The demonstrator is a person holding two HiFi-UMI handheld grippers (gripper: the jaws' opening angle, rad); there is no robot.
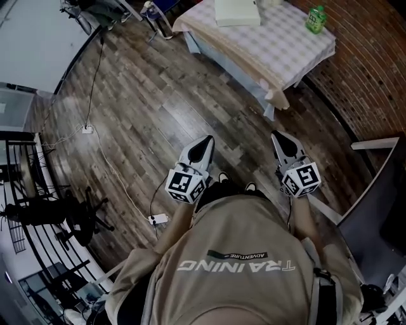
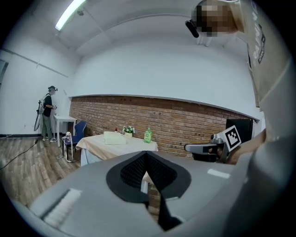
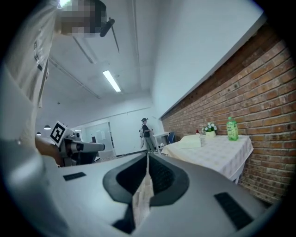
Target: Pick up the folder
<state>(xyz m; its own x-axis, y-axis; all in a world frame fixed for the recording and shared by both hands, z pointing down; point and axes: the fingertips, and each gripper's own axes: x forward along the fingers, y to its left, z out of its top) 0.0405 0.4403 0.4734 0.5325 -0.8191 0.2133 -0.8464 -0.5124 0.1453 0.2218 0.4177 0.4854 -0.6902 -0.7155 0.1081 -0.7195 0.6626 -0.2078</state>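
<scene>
The pale green folder [image 1: 236,12] lies flat on a table with a checked cloth [image 1: 279,51] at the top of the head view. It also shows as a pale slab [image 2: 114,137] in the left gripper view and as a thin slab [image 3: 189,142] in the right gripper view. My left gripper [image 1: 207,141] and right gripper [image 1: 276,136] are both shut and empty, held level over the wooden floor a good way short of the table. Each gripper sees the other one: the right gripper [image 2: 189,148] and the left gripper [image 3: 99,146].
A green bottle [image 1: 315,19] stands on the table's right side near the brick wall [image 1: 374,70], with a small flower pot [image 2: 128,131] beside it. White cables and a power strip [image 1: 158,219] lie on the floor. A black chair [image 1: 70,216] stands left. A person [image 2: 47,113] stands far off.
</scene>
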